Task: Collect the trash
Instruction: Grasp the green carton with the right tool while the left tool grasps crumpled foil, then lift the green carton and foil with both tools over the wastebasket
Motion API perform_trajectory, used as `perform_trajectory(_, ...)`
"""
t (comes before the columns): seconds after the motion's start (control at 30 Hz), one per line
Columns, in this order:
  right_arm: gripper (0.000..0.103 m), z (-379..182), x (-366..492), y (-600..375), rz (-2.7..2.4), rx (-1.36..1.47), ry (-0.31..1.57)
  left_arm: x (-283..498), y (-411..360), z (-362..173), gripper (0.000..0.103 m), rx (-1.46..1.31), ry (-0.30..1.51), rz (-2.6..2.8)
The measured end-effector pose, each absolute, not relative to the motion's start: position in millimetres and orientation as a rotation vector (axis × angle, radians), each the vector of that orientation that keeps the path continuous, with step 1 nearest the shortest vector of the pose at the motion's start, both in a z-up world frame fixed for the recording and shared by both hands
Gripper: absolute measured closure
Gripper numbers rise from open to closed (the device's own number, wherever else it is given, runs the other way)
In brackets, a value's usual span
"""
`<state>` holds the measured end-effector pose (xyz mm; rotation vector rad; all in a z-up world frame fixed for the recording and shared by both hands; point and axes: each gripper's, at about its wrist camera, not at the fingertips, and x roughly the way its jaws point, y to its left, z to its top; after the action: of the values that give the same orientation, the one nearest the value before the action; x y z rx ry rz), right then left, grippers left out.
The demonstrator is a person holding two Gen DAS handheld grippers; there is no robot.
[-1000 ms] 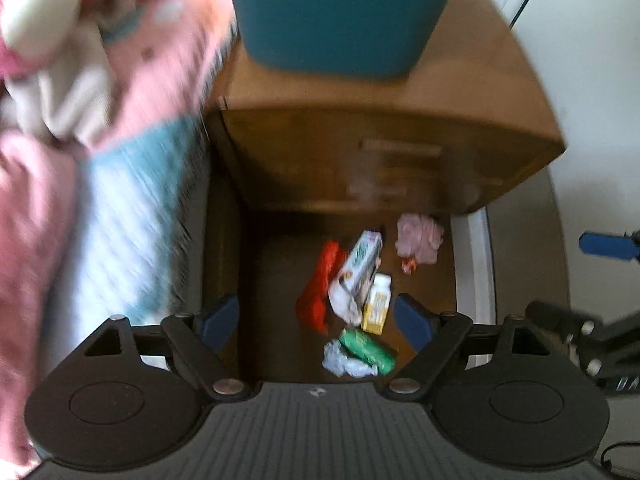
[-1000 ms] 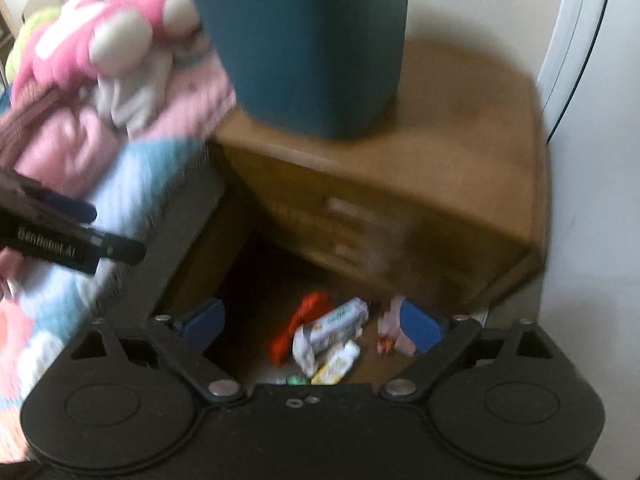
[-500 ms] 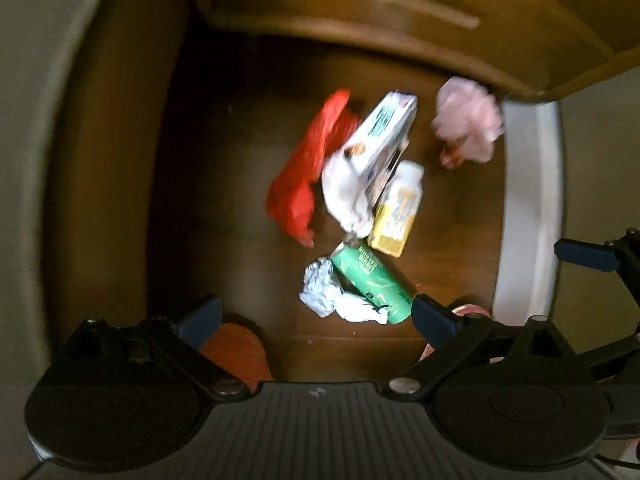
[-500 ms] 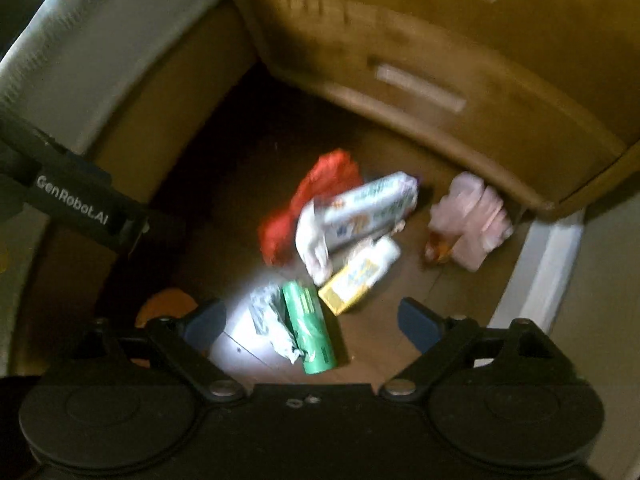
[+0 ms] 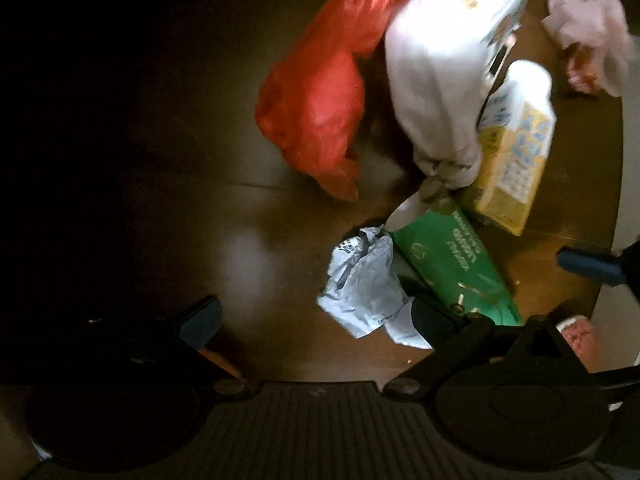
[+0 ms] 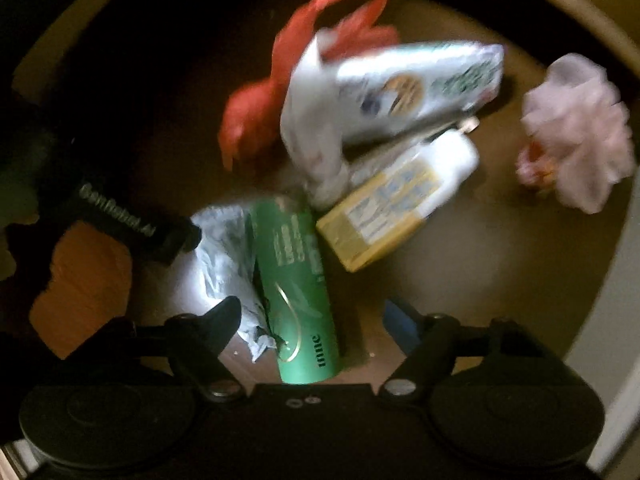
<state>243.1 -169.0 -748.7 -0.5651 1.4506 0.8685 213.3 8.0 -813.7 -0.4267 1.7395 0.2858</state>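
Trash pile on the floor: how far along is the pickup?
Done: nothing visibly collected. In hand: nothing; the right claw, open, straddles the green packet and crumpled paper; the left claw is open too. Left: those, the red bag, yellow carton and pink tissue.

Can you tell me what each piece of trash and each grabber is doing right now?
red bag: crumpled, on floor
white pack: lying flat
yellow bottle: on its side
green packet: lying between right jaws, not gripped
paper wad: crumpled
pink tissue: crumpled, apart
left gripper: open
right gripper: open, jaws just closing
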Motion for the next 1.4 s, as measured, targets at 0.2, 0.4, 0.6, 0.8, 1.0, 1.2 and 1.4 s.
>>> perform_trajectory(0.2,0.039,-787,237,-168,0.872,-0.539,1.476,210,2,-852,0.002,-0.465,1.764,0.261)
perform_trajectory(0.4,0.048,-810,233,-165,0.889,-0.546,1.476,207,4,-873,0.025,-0.528,1.774,0.259)
perform_trajectory(0.6,0.052,-819,225,-165,0.877,-0.539,1.485,207,9,-882,0.05,-0.557,1.788,0.248)
perform_trajectory(0.8,0.052,-804,219,-163,0.843,-0.528,1.522,215,4,-863,0.07,-0.486,1.815,0.234)
perform_trajectory(1.0,0.052,-763,210,-171,0.808,-0.474,1.573,212,14,-808,0.074,-0.524,1.792,0.257)
perform_trajectory(1.2,0.052,-679,211,-171,0.765,-0.411,1.556,215,33,-714,0.074,-0.547,1.727,0.257)
perform_trajectory(1.4,0.052,-565,230,-164,0.722,-0.348,1.472,231,44,-590,0.074,-0.54,1.622,0.244)
